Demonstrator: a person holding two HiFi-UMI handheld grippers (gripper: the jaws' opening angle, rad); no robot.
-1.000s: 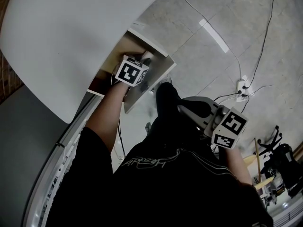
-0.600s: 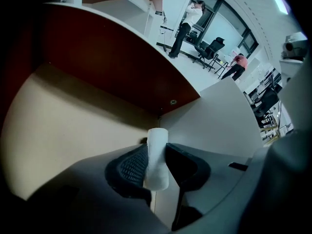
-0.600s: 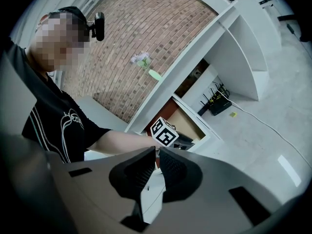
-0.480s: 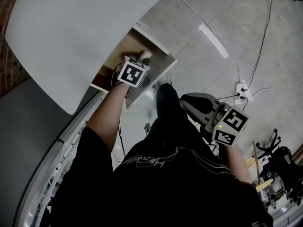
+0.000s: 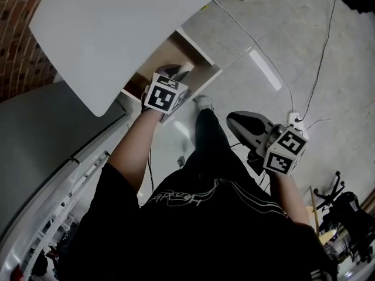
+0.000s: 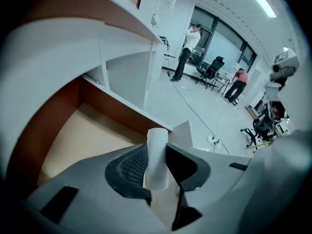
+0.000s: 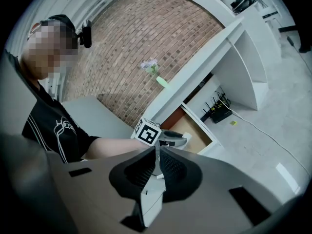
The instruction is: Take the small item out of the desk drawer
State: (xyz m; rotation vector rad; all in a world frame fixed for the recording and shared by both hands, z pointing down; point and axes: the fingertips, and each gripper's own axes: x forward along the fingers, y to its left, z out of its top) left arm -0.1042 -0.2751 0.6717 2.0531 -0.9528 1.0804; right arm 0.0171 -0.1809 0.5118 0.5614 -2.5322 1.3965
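Note:
The small white cylinder (image 6: 157, 157) stands upright between the pads of my left gripper (image 6: 157, 164), which is shut on it. In the head view the left gripper (image 5: 176, 73) hovers over the open wooden drawer (image 5: 205, 63) under the white desk top (image 5: 117, 22), with the cylinder's (image 5: 183, 69) tip showing past the jaws. The drawer floor (image 6: 83, 140) below looks bare. My right gripper (image 5: 235, 120) hangs apart to the right, above the floor, jaws together with nothing in them. In the right gripper view, the right gripper (image 7: 157, 165) points at the drawer (image 7: 197, 126) from a distance.
A power strip (image 5: 291, 119) and cables lie on the floor at right. An office chair (image 5: 345, 206) stands at lower right. A brick wall (image 5: 23, 40) runs behind the desk, and a router (image 7: 220, 113) sits under it. People (image 6: 187, 48) stand far across the room.
The head view has swung, so desk and drawer sit higher and further right. My left gripper keeps its grip on the cylinder above the drawer. The right gripper has drifted slightly up.

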